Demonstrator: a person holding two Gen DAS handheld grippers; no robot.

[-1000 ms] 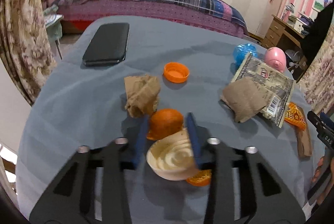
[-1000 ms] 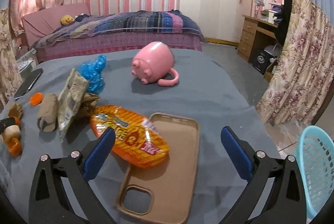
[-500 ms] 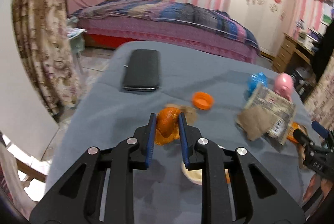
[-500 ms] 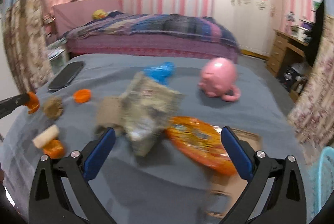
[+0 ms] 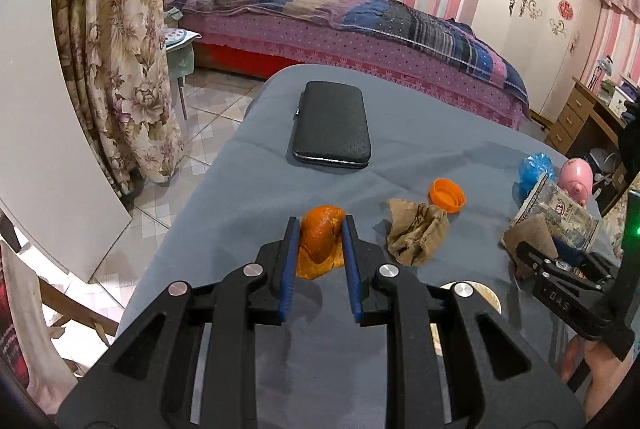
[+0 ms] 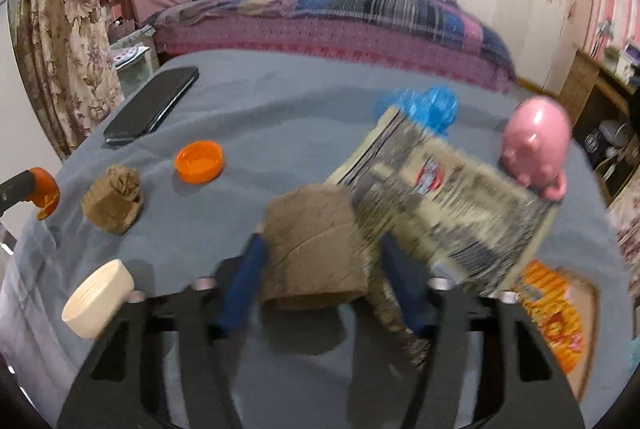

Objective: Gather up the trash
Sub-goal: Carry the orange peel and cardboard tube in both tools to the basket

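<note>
Left claw (image 5: 320, 229) has the orange peel (image 5: 320, 243) pinched tight between its blue pads, held above the grey surface (image 5: 420, 149). Right claw (image 6: 320, 261) sits around the brown cardboard tube (image 6: 316, 249) (blurred, so whether it grips I cannot tell). Crumpled brown paper (image 5: 416, 235) and orange cap (image 5: 447, 190) lie just beside each other.

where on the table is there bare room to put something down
Bare cloth lies between the black case and the orange cap, and on toward the far edge. The near left strip beside the crumpled paper is also open. It is crowded on the right: cardboard roll, printed bag, blue wrapper, pink pig.
</note>
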